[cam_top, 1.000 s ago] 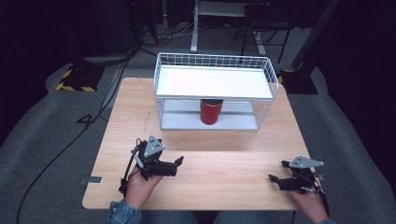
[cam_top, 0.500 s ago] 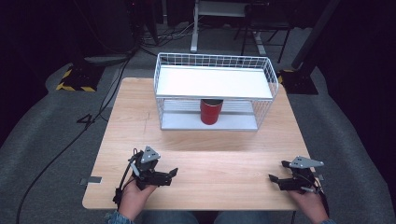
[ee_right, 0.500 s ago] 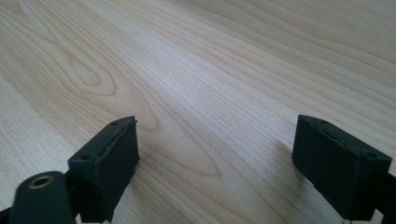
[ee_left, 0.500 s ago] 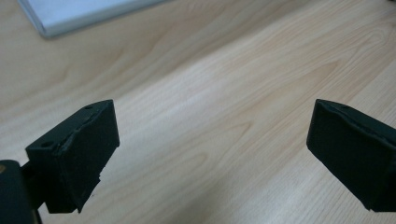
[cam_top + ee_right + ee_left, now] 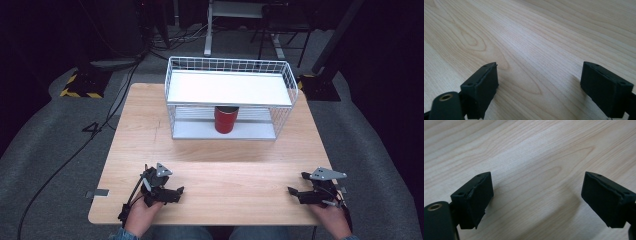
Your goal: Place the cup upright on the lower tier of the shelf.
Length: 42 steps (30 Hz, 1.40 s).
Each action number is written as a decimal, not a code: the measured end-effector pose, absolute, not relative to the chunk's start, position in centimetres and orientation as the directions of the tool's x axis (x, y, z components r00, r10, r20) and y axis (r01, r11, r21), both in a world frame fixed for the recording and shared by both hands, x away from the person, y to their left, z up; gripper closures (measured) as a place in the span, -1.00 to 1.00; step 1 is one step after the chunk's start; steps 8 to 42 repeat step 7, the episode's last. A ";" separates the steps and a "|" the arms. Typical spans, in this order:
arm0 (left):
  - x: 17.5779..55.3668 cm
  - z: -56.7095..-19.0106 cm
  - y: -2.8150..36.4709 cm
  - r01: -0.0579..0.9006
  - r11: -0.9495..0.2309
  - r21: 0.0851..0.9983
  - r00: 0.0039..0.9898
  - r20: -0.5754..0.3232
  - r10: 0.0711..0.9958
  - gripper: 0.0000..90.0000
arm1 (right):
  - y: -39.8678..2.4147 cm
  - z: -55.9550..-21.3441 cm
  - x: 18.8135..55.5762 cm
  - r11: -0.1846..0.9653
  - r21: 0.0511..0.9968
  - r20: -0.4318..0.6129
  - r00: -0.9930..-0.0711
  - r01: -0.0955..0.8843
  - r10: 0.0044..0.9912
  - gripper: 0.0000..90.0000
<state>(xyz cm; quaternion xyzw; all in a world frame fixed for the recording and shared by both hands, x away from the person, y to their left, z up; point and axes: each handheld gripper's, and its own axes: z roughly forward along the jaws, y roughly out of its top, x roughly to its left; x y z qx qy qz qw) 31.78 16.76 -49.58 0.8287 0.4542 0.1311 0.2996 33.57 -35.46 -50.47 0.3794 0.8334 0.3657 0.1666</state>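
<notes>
High view: red can (image 5: 226, 119) inside wire basket (image 5: 285, 107) on table (image 5: 220, 165).

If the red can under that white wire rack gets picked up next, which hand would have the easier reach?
Probably the left gripper: it sits somewhat closer to the red metal can on the white wire rack's lower shelf. The right gripper is nearer the table's corner. Both are open.

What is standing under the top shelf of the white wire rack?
A red can stands on the lower shelf of the white wire rack, near the middle. The top shelf covers the can's top and hides part of the lower shelf behind it.
</notes>
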 end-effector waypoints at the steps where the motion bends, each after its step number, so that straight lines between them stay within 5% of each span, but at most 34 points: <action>1: 31.8 -49.6 16.7 0.664 -0.423 0.617 0.559 -0.033 0.829 -0.74 | -35.5 -50.5 33.6 0.444 0.736 0.000 -0.656 0.511 0.754 -0.67; 6: 31.9 -50.5 16.7 0.616 -0.425 0.663 0.582 -0.019 0.813 -1.00 | -35.4 -50.5 33.6 0.444 0.735 0.000 -0.655 0.512 0.756 -0.68; 42: 31.9 -50.5 16.7 0.616 -0.425 0.663 0.581 -0.019 0.813 -1.00 | -35.4 -50.5 33.5 0.442 0.735 -0.001 -0.650 0.515 0.760 -0.69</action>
